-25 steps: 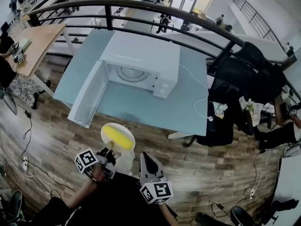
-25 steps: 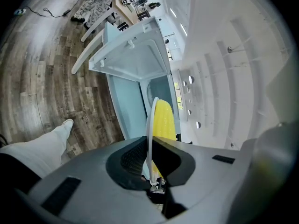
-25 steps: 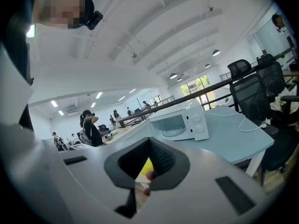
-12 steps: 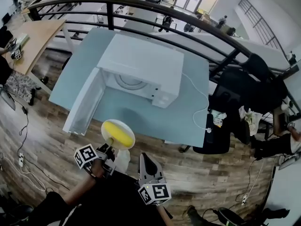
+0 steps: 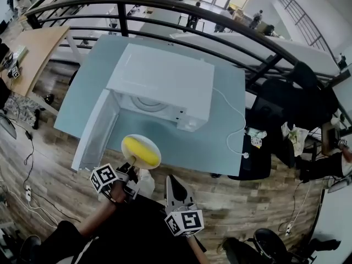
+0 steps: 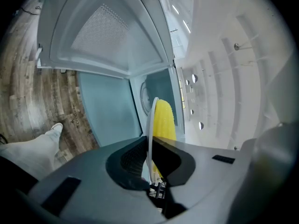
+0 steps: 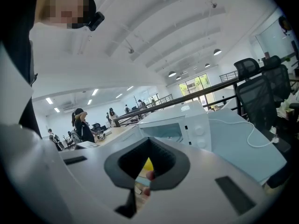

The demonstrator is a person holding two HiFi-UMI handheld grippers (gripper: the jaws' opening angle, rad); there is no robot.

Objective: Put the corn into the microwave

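Observation:
A yellow corn cob [image 5: 138, 148] lies on a small white plate [image 5: 153, 159]. My left gripper [image 5: 131, 167] is shut on the plate's near rim and holds it over the table's front edge, in front of the white microwave [image 5: 165, 78]. The microwave door [image 5: 96, 124] hangs open to the left. In the left gripper view the plate [image 6: 150, 120] shows edge-on between the jaws of the left gripper [image 6: 150, 168], with the corn [image 6: 164, 120] beside it and the cavity's turntable [image 6: 145, 97] beyond. My right gripper [image 5: 174, 185] trails lower right, shut and empty; the right gripper [image 7: 142, 183] faces the microwave [image 7: 184, 122].
The microwave stands on a blue-grey table [image 5: 214, 142], with its white cable [image 5: 234, 122] running to the right edge. Black office chairs [image 5: 264, 142] stand right of the table. A dark railing [image 5: 181, 12] runs behind it. A wooden desk [image 5: 33, 51] is at far left.
Both grippers and the view have moved toward the table. The plate with the corn has gone from over the wooden floor to over the table's front edge, nearer the open microwave.

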